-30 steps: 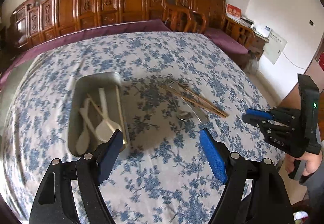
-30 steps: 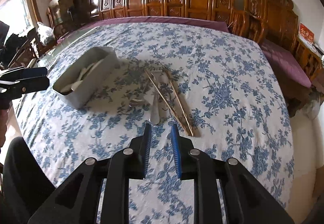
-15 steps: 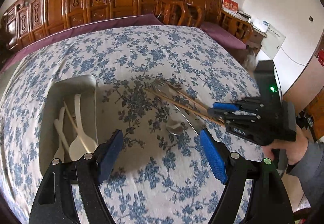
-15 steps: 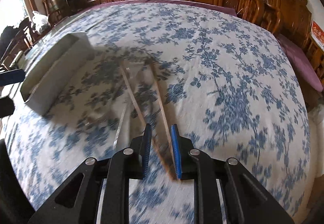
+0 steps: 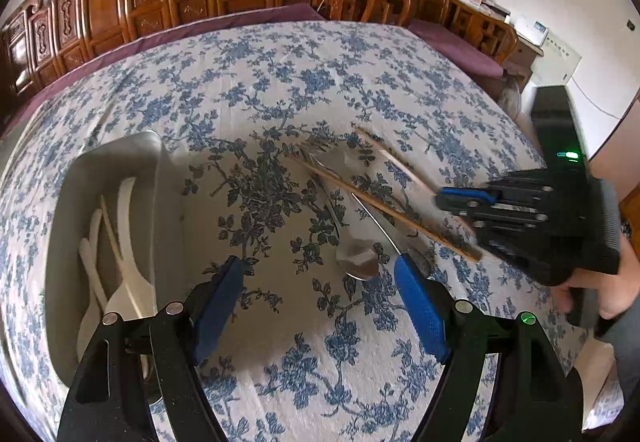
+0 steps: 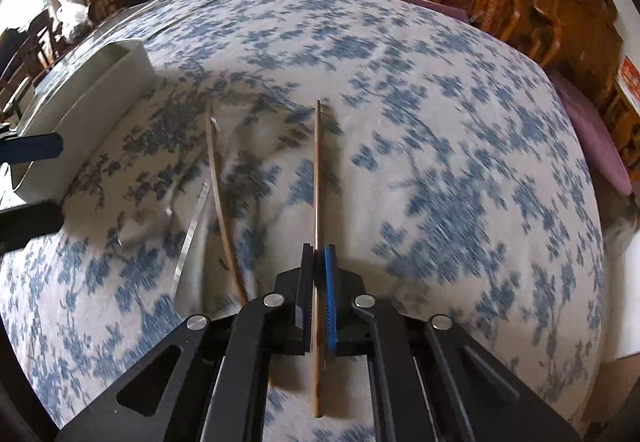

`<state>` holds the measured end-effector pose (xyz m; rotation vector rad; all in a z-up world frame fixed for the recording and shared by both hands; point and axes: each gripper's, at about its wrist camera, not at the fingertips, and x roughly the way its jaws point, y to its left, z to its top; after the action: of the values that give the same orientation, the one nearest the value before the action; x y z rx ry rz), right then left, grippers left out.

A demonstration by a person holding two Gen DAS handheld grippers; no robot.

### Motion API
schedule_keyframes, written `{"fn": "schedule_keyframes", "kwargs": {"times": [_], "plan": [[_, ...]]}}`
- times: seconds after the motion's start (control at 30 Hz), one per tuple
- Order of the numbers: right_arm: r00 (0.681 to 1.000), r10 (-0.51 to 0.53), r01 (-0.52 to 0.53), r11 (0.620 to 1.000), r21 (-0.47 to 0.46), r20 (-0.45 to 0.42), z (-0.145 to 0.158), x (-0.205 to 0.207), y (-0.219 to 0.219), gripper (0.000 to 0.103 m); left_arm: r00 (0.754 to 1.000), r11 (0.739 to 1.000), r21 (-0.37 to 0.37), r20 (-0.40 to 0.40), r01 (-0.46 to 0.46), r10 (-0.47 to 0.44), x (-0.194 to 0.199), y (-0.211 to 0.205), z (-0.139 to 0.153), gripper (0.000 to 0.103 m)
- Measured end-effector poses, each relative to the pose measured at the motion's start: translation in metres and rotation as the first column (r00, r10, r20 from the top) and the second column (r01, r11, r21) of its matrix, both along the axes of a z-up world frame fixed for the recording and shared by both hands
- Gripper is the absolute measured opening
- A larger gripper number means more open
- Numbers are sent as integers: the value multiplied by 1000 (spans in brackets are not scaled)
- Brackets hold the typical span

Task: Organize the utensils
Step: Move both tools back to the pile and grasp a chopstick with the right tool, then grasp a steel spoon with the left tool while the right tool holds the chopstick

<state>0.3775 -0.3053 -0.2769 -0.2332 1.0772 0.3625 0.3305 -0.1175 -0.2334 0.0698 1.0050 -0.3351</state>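
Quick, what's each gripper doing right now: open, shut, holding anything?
Left gripper: jaws open and closing slightly, nothing between them.
Right gripper: jaws shut on one chopstick.

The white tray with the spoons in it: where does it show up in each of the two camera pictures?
Left wrist view: the white tray lies at the left, white spoons inside.
Right wrist view: the same tray sits at the upper left edge, seen side-on.
Shared landmark: the chopstick lying loose on the cloth.
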Motion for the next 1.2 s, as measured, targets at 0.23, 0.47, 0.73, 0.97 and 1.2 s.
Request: {"fn": "schedule_keyframes", "kwargs": {"times": [0.23,0.47,0.73,0.97,1.2], "plan": [[999,-23,23,999,26,27,-2,-13,-28,6,998,1000,17,-61,-7,8,24,-16,-21,56],[997,-37,35,998,46,65,-3,-18,-31,7,992,998,57,-126,-20,27,51,-31,-37,46],[996,-40,38,999,28,82,-4,-20,-28,7,987,987,158,-156,-12,37,61,-39,-45,29],[996,-42,40,999,25,83,-3,-20,-27,7,985,986,165,-168,-15,43,62,-26,-44,4],[996,-53,52,999,17,74,-3,-20,-27,6,986,982,186,-155,-29,58,61,-13,-42,0]]}}
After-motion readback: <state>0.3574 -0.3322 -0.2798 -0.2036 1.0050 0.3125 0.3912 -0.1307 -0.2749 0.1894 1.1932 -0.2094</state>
